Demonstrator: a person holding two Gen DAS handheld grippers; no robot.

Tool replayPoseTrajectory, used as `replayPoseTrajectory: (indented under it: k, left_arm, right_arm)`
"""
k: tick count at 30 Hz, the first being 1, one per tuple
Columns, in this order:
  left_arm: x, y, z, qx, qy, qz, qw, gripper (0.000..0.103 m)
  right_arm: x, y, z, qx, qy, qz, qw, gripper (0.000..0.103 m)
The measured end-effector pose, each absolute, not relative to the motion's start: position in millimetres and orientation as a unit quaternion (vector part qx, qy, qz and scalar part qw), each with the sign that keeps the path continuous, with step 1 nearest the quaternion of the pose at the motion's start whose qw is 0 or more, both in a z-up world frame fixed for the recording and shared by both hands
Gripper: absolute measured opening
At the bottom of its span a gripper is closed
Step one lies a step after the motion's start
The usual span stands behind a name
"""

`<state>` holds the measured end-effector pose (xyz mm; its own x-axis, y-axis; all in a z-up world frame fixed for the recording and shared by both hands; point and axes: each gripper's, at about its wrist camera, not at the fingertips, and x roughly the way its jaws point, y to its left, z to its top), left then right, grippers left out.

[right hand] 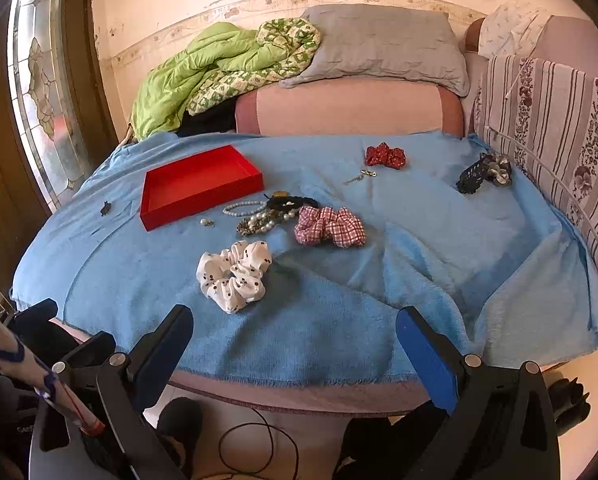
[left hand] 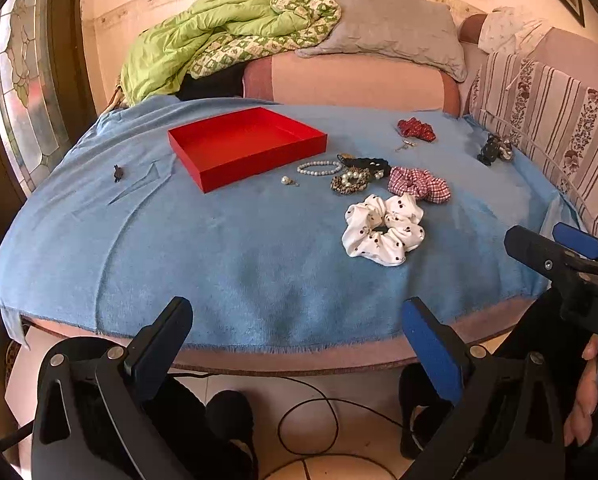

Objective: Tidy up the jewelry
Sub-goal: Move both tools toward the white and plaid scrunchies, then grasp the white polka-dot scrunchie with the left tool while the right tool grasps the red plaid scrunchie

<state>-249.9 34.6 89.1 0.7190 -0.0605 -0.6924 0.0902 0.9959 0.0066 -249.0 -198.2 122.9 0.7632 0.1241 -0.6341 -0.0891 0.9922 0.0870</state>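
An empty red tray (left hand: 299,128) (right hand: 255,174) lies on a blue cloth (left hand: 219,248) (right hand: 339,320). To its right are a pearl bracelet (left hand: 319,168) (right hand: 243,207), a leopard band with pearls (left hand: 349,182) (right hand: 259,224), a black band (left hand: 369,164) (right hand: 293,202), a pink checked scrunchie (left hand: 419,184) (right hand: 331,226) and a white dotted scrunchie (left hand: 383,230) (right hand: 235,276). A red scrunchie (left hand: 417,128) (right hand: 385,156) lies farther back. My left gripper (left hand: 299,328) and right gripper (right hand: 295,336) hang open at the near edge, holding nothing.
A small pearl earring (left hand: 287,181) (right hand: 207,222), a metal pin (left hand: 405,145) (right hand: 359,176), a dark clip (left hand: 117,173) (right hand: 106,209) and a dark bunch (left hand: 495,150) (right hand: 483,172) also lie on the cloth. Green quilt (left hand: 203,44), grey pillow (left hand: 391,28), striped cushion (left hand: 547,128) behind. A cable (left hand: 307,420) runs over the floor.
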Motion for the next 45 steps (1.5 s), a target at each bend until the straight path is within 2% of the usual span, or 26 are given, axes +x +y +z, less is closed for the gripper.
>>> replayPoseTrajectory:
  k: [23,45]
  left_arm:
    - [-222,16,67,0.071,0.410,-0.052,0.908,0.103]
    - [-158,-19,46,0.054,0.440,-0.088,0.892,0.103]
  right_arm:
    - [-217,-215,98,0.053,0.376,0.045,0.924,0.103]
    - [-162,-238,89,0.086,0.392,0.019,0.916,0.103]
